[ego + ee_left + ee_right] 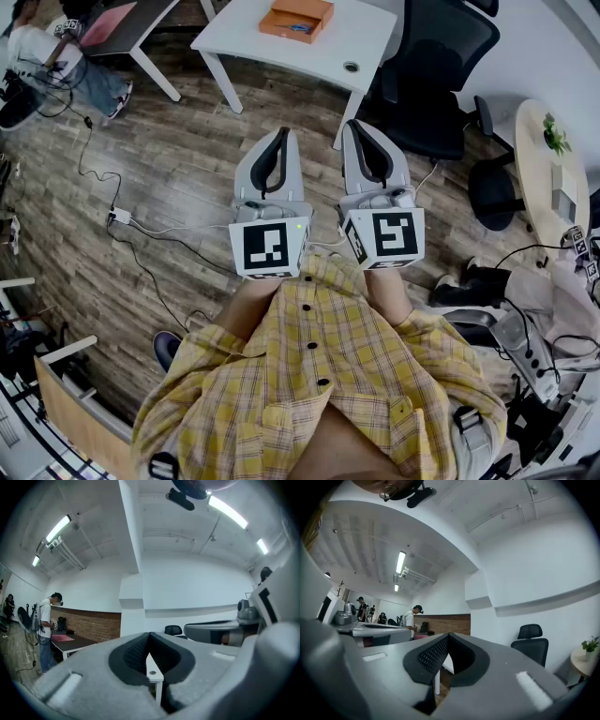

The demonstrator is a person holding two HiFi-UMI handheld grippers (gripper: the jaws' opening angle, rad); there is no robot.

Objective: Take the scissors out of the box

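Approach not yet made: left hand-held gripper [281, 131] and right hand-held gripper [356, 125] are carried closed and empty, and the flat orange box [296, 19] on the white table [234, 33] must be reached.

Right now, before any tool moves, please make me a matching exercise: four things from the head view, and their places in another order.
Things:
1. orange box
2. black office chair
3. green plant
4. white power adapter

Places:
A. on the wooden floor
B. on the round table
C. on the white table
D. standing right of that white table

Pairs: 1-C, 2-D, 3-B, 4-A.
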